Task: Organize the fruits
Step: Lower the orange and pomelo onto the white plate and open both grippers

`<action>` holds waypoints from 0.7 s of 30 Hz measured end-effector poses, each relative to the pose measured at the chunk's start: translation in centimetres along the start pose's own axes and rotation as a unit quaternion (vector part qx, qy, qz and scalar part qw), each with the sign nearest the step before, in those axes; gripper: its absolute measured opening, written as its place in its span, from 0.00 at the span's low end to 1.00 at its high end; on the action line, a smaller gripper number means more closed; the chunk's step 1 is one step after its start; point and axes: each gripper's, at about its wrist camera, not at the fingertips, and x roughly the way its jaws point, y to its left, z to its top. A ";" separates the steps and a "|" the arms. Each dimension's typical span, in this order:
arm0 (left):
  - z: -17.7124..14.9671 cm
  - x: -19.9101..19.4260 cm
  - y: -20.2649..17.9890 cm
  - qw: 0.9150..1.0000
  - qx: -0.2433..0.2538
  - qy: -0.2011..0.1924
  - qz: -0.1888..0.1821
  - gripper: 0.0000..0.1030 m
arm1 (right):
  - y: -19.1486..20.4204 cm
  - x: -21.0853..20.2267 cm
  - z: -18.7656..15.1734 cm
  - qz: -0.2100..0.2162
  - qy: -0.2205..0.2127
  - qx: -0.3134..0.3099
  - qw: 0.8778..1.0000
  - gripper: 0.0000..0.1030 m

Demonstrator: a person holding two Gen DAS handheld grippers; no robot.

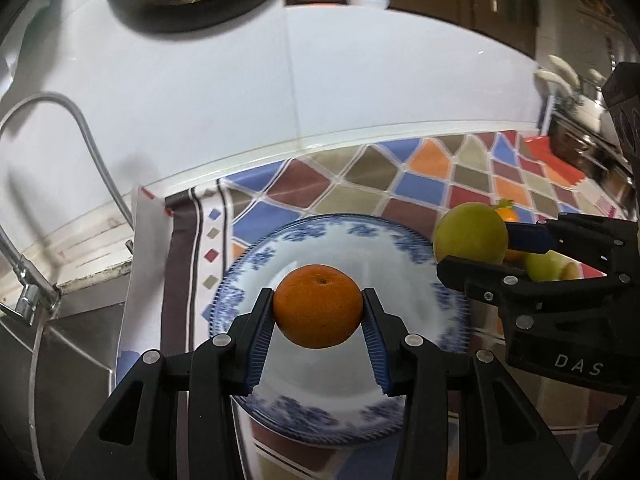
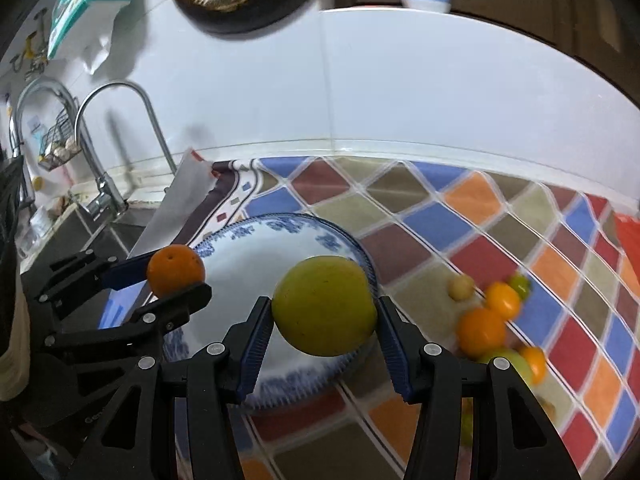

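**Both grippers loaded above plate**

Left black two-finger gripper [image 1: 318, 312] clamped on a round orange citrus fruit [image 1: 318, 306], one blue ribbed pad [image 1: 262, 344] pressed to each side. Fruit held in the air over the middle of the round white plate with blue floral rim [image 1: 256, 256], not touching it.

Right black two-finger gripper [image 2: 325, 308] clamped on a larger round yellow-green fruit [image 2: 325, 306], held over the plate's right rim, clear of the surface.

Plate bare, set on a tablecloth of coloured diamond patches [image 2: 440, 216] near the cloth's striped left edge.

To the right of the plate, on the cloth, a loose cluster of remaining fruit [image 2: 482, 330]: orange, green and one small pale piece, blurred; exact count cannot be told.

Left of the cloth, a curved chrome tap [image 2: 120, 92] over a steel sink [image 1: 72, 344]. White tiled wall [image 1: 320, 80] behind.
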 end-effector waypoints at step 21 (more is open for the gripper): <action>0.7 6.3 3.3 0.999 -0.026 0.039 0.004 0.46 | 0.5 8.6 2.6 0.019 0.056 -0.014 0.998 0.52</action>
